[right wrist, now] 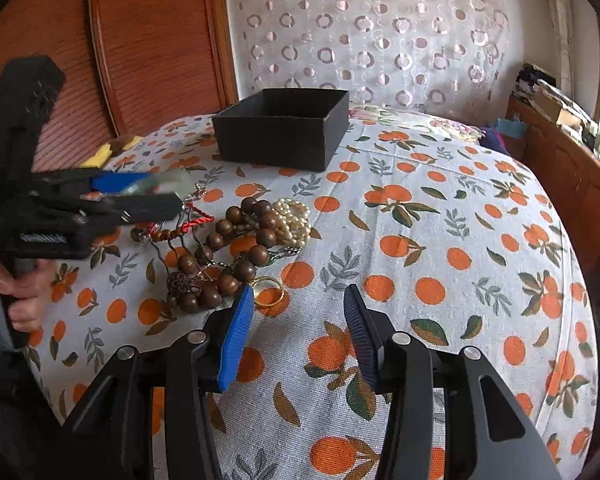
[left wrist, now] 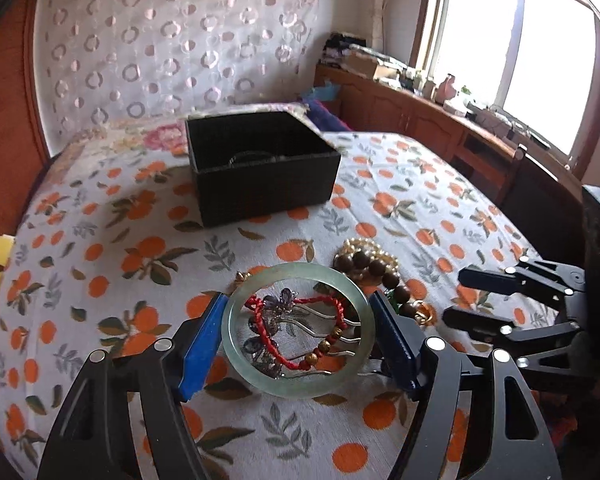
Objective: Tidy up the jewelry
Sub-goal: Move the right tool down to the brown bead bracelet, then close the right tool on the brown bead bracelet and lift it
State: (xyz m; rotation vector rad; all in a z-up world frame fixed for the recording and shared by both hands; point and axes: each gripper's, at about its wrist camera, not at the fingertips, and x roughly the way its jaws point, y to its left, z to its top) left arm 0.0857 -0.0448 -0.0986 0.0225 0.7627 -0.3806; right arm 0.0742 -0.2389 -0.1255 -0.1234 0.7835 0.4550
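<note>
The left gripper [left wrist: 298, 328] has its blue fingers [left wrist: 202, 344] closed against the outer rim of the jade bangle [left wrist: 352, 364], which looks raised off the pile of beads and red cord on the bed. The step in hand is carrying it; next comes a move ahead of the fingers to the black box [left wrist: 260, 168] (something already lies inside). The right gripper [right wrist: 298, 334] hovers empty, fingers spread, the gold ring [right wrist: 270, 291] just beyond its left finger.

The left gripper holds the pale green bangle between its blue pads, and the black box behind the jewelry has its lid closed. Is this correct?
Not fully. The black box is open, with no lid on it; the left wrist view looks into it. The left gripper does hold the pale green bangle between its blue pads.
</note>
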